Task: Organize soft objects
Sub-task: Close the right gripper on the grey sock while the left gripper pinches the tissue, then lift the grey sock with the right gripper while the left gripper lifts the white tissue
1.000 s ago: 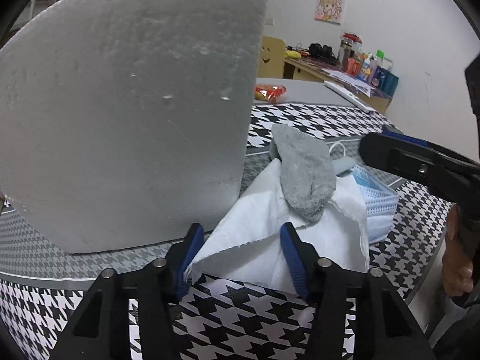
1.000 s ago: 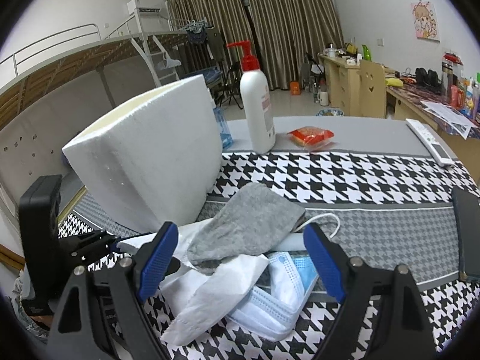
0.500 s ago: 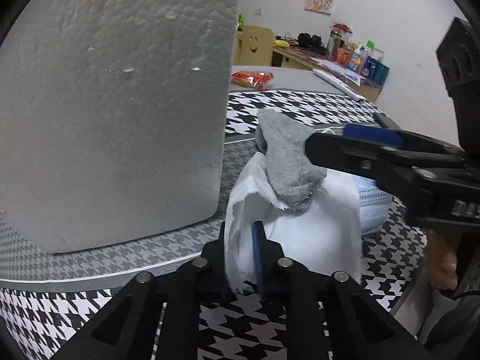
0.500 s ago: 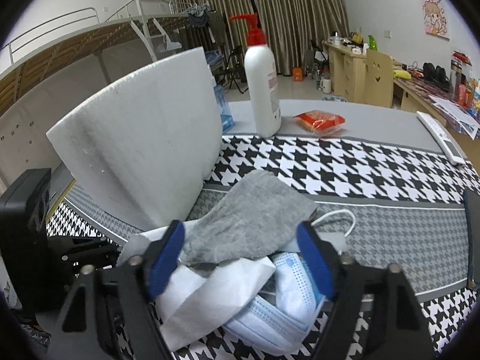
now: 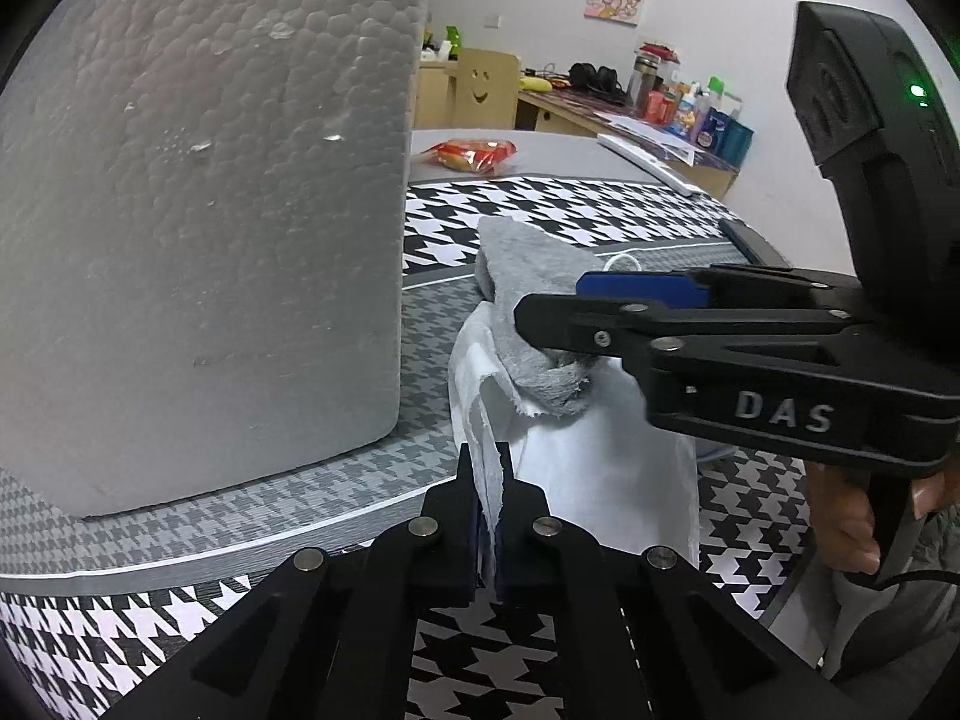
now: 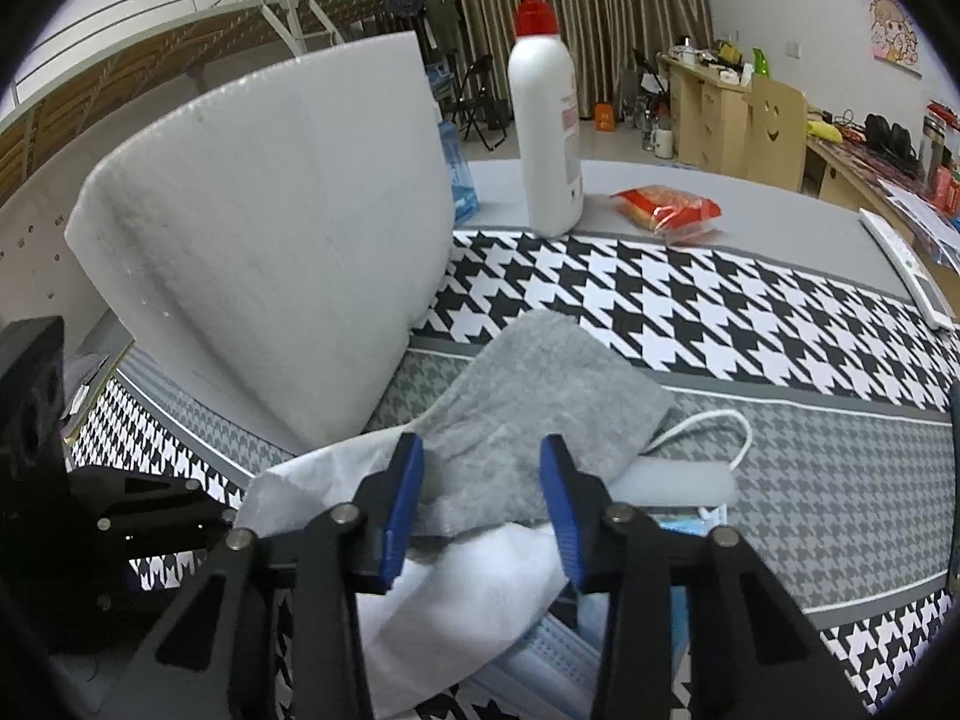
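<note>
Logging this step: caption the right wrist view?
Right tongs open around grey cloth lying atop white tissue.

A white pump bottle [image 6: 547, 120] with a red top stands at the far edge of the houndstooth tablecloth [image 6: 750, 312]. Just right of it lies a red snack packet [image 6: 666, 210]. A white remote [image 6: 909, 276] rests at far right.

Black grippers [image 6: 480, 504], blue-padded jaws
</note>
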